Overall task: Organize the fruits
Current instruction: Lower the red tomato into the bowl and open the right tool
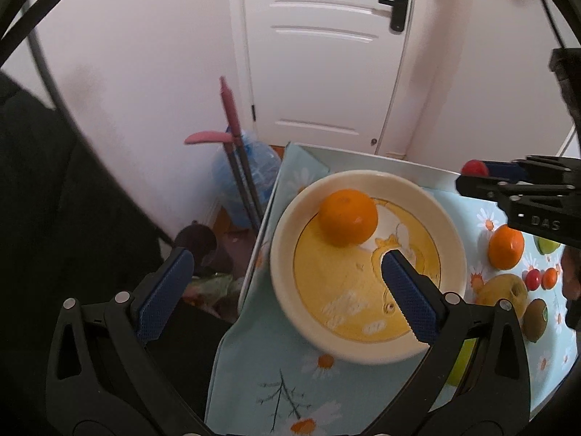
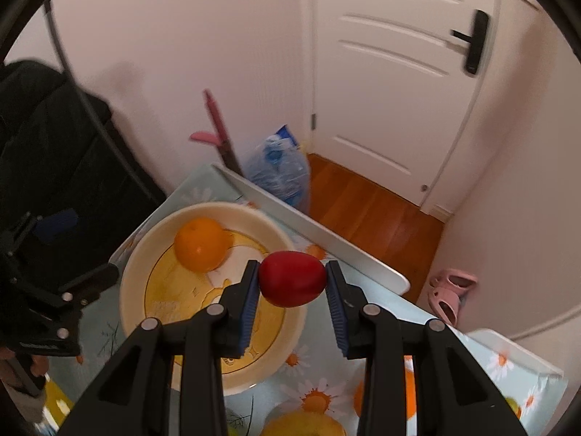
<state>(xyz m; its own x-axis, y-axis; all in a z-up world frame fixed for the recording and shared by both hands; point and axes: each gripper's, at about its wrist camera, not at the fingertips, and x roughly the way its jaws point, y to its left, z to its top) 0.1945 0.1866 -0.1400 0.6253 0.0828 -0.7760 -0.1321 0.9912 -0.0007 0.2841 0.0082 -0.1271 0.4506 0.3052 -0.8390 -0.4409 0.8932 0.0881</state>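
- Right gripper (image 2: 292, 283): pads pinching red fruit (image 2: 292, 279) above bowl (image 2: 138, 272) rim, likely for depositing.
- Left gripper (image 1: 283, 290): fingers spread, empty, over bowl.
- Orange (image 1: 348, 217): resting inside bowl; other fruits (image 1: 506, 247) wait on tablecloth (image 1: 276, 374).

Left claw (image 1: 287, 276): black plastic linkage, silver pivot screws, blue ridged finger pads (image 1: 410, 298). Right claw (image 2: 293, 283) identical; "DAS" lettering on its side.

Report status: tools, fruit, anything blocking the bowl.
Right tool shut on red fruit, held above bowl. Left tool open, empty, at bowl's near side. One orange already in bowl. Nothing blocking the drop.
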